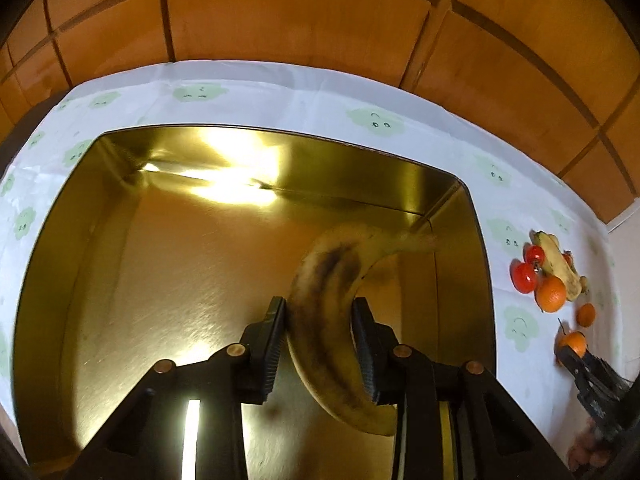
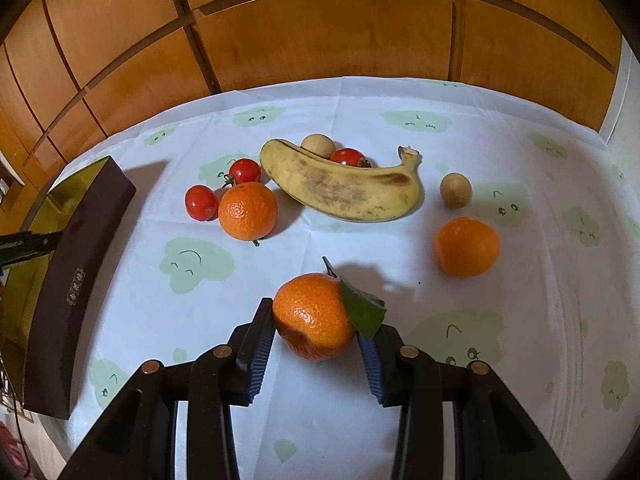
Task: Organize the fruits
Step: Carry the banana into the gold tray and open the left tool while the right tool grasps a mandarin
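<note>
My left gripper (image 1: 320, 320) is shut on a spotted banana (image 1: 332, 312) and holds it over the inside of a gold-lined box (image 1: 160, 260). My right gripper (image 2: 316, 320) is around a tangerine with a green leaf (image 2: 312, 316) on the tablecloth; both pads touch its sides. A second banana (image 2: 340, 184), two more tangerines (image 2: 248, 210) (image 2: 466, 246), three cherry tomatoes (image 2: 201, 202) and two small brown fruits (image 2: 455, 190) lie beyond it. The box shows at the left of the right wrist view (image 2: 68, 272).
The table has a white cloth with green cartoon prints (image 2: 320, 420). Wooden panelled cabinets (image 2: 320, 40) stand behind the table. The right gripper also shows at the right edge of the left wrist view (image 1: 576, 356).
</note>
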A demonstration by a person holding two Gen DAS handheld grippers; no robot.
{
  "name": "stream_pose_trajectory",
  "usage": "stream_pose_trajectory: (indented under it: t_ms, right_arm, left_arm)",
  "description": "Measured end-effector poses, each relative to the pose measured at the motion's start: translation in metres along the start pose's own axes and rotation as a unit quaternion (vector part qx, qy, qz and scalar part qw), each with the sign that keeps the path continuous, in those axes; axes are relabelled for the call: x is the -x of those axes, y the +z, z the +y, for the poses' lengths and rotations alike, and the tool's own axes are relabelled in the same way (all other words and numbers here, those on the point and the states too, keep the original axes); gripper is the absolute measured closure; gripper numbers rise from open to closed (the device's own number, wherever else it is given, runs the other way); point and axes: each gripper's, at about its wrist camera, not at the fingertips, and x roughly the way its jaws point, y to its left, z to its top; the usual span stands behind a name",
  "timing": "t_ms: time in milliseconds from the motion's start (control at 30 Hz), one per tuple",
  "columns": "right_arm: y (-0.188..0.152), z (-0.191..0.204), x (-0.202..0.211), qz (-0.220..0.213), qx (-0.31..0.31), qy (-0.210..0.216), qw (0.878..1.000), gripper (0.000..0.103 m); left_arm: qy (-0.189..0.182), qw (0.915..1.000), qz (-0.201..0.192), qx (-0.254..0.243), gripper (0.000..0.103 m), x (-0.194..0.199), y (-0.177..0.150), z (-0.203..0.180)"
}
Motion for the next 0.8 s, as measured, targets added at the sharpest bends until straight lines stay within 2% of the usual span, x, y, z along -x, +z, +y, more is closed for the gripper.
stream_pose_trajectory:
  t_ms: [100,233,267,400,533,800]
  right_arm:
    - [-0.002,0.0,-0.003,0.004,0.004,-0.006,1.0,0.062]
    - [-0.002,0.003,-0.002,0.0,0.01,-0.014,1.0,0.063]
    - [-0.002,0.004,-0.002,-0.002,0.009,-0.014,1.0,0.063]
    - [-0.002,0.003,-0.003,-0.006,0.003,-0.012,1.0,0.063]
    - [-0.003,0.003,-0.001,-0.009,-0.001,-0.012,1.0,0.064]
    - [-0.01,0.008,0.004,-0.008,-0.001,-0.005,1.0,0.064]
  left_arm:
    - [0.01,0.9997,-0.021,-0.008,0.065,0.006,0.001,-0.007]
    - [0.029,0.9981,-0.052,-0.013,0.053,0.025,-0.004,-0.01]
    - [0.044,0.9966,-0.068,-0.013,0.049,0.035,-0.008,-0.01]
    - [0.069,0.9915,-0.11,-0.002,0.039,0.066,-0.025,-0.007]
    - [0.081,0.9871,-0.138,-0.001,0.028,0.092,-0.049,-0.003]
    - [0.089,0.983,-0.161,-0.005,0.022,0.121,-0.085,0.003]
